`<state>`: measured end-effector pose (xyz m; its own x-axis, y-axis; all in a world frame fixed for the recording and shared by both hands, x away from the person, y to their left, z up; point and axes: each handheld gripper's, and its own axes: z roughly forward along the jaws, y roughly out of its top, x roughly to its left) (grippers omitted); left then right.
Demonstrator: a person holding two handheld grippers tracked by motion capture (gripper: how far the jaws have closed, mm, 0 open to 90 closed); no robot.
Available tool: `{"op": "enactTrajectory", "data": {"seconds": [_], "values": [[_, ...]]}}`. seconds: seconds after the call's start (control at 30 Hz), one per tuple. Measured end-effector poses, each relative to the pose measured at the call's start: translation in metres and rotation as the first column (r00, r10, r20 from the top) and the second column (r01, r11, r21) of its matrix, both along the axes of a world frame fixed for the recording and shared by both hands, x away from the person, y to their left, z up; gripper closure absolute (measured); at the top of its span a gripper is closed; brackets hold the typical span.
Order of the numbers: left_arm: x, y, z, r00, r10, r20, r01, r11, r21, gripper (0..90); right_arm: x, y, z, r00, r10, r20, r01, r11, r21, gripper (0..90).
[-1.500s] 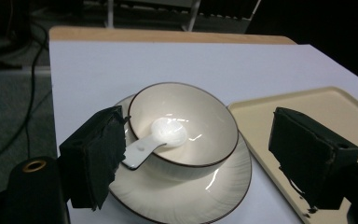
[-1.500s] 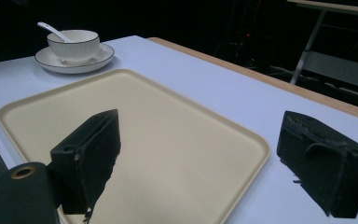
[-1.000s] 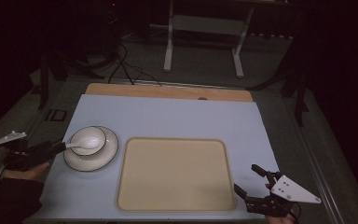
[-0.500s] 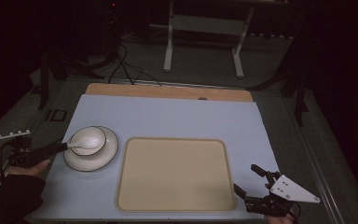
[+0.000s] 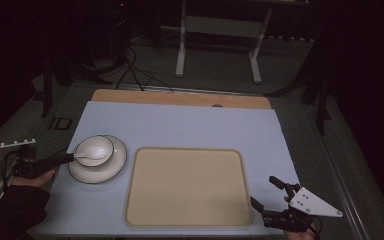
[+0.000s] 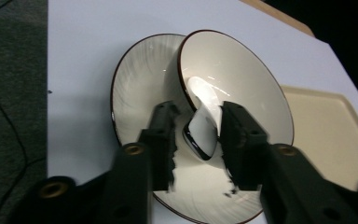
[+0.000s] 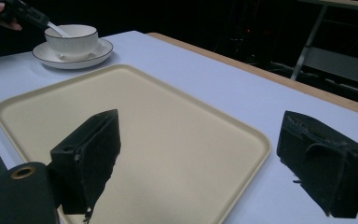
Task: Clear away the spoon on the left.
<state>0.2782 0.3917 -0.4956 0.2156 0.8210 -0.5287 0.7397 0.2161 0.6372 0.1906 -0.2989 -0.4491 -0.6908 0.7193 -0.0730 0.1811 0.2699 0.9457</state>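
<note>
Left gripper (image 6: 197,135) jaws closing around spoon (image 6: 204,126) handle in bowl (image 6: 242,88)

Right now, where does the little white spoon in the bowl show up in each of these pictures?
High view: the white ceramic spoon lies in the white dark-rimmed bowl, left of centre.
Left gripper view: the spoon sits mid-picture, its handle between the left claw jaws, which have just been closing.
Right gripper view: the spoon is at top left, handle sticking out of the bowl.
Shared landmark: the beige rectangular tray.
</note>
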Motion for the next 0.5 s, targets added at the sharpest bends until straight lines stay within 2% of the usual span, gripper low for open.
{"op": "enactTrajectory", "data": {"seconds": [0.13,0.23,0.5], "values": [[0.0005,-0.0001,-0.0013,0.9998,-0.019,0.000,0.019,0.9994,-0.028,73.2,-0.0005,0.0003,0.0002,1.0000,0.001,0.001,-0.001,1.0000,-0.001,13.4],[0.0006,-0.0010,-0.0012,0.9995,-0.033,-0.002,0.033,0.9990,-0.030,75.6,-0.0003,0.0003,0.0000,1.0000,0.001,0.000,-0.001,1.0000,-0.003,13.4],[-0.0006,-0.0066,0.0037,0.9957,-0.093,-0.001,0.093,0.9956,0.013,80.8,-0.0003,0.0003,0.0000,1.0000,0.001,0.001,-0.001,1.0000,-0.002,13.4]]}}
